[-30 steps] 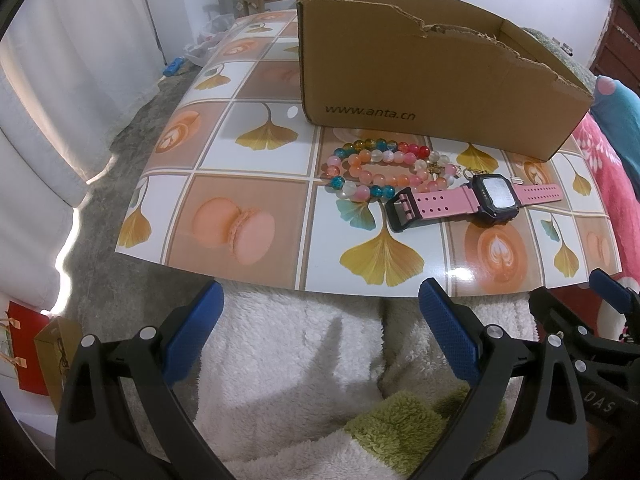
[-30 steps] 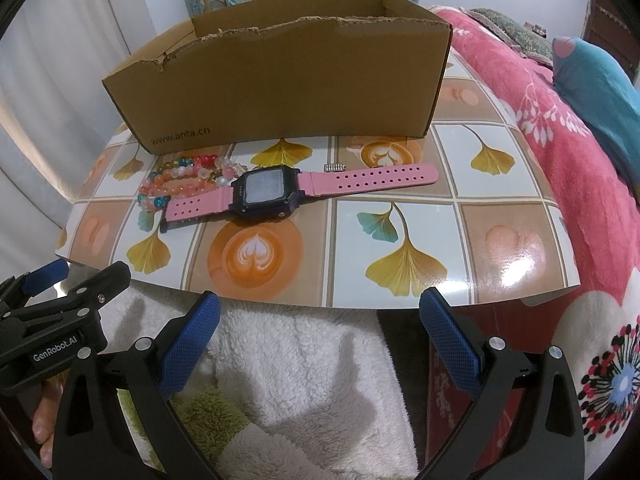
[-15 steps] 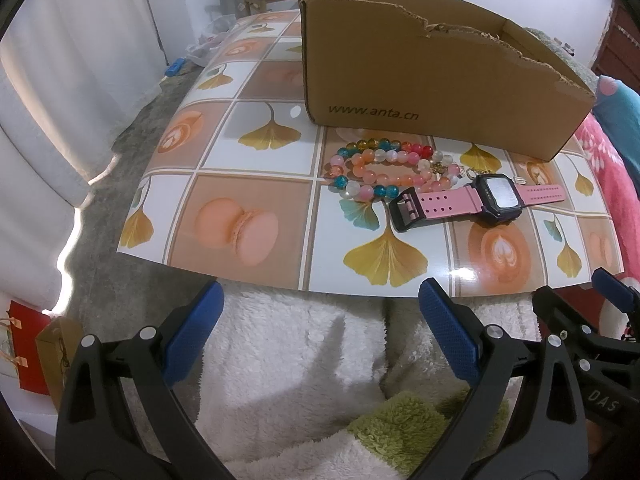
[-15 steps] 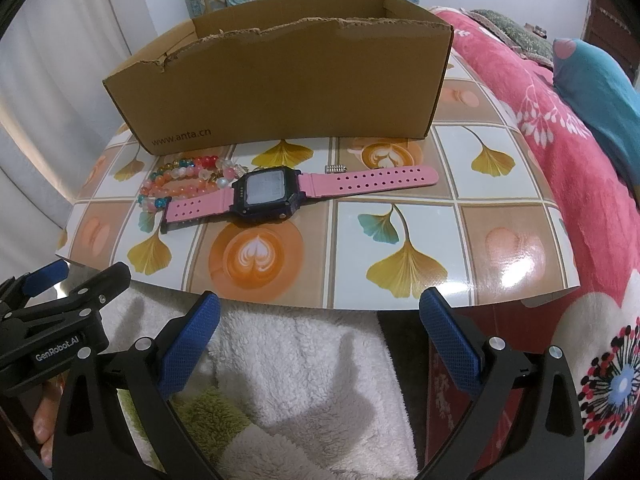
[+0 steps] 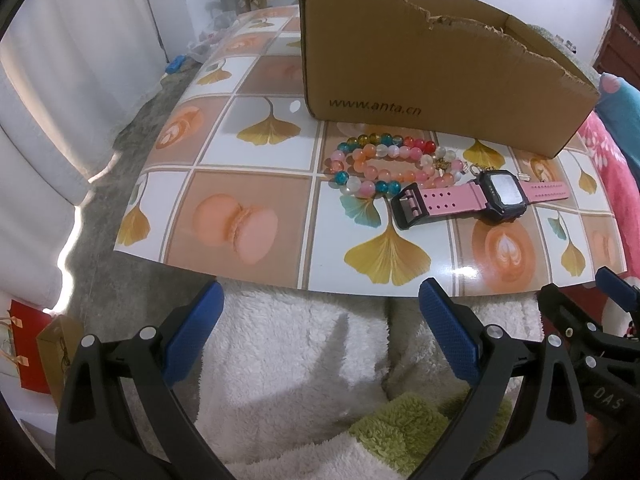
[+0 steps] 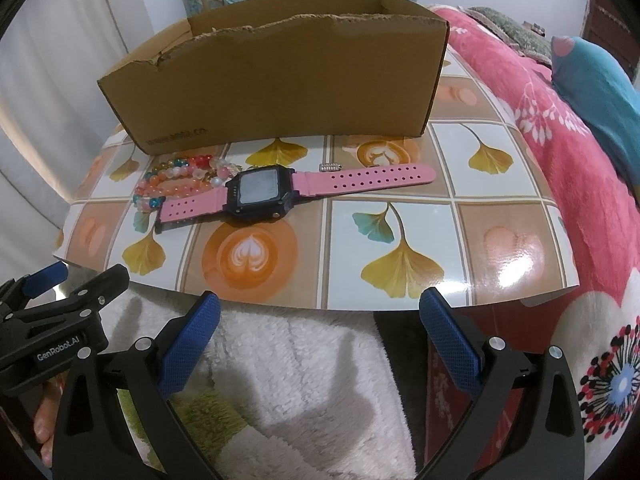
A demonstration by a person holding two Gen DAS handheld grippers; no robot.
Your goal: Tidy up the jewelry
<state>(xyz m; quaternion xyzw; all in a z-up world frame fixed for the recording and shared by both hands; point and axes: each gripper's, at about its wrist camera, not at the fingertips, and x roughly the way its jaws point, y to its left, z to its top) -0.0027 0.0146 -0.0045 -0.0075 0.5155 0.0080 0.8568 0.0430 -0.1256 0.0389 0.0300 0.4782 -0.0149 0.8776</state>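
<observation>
Lying on the counter [image 5: 256, 152] left of centre: beaded bracelets [image 5: 384, 168], glossy pink, orange, teal, red | touching them: pink-strapped watch [image 6: 256, 194], dark square case, strap flat | behind: torn cardboard box [image 6: 288, 84] | left tongs [image 5: 320, 338] wide, empty | right tongs [image 6: 320, 338] wide, empty

The cardboard box [image 6: 280, 80] hides its own inside; printed lettering blurred.

White fleecy blanket [image 5: 304, 360] lies below the worktop [image 5: 248, 184] edge. Red floral bedspread [image 6: 560, 168] lies alongside, teal pillow [image 6: 600, 92] on top.
</observation>
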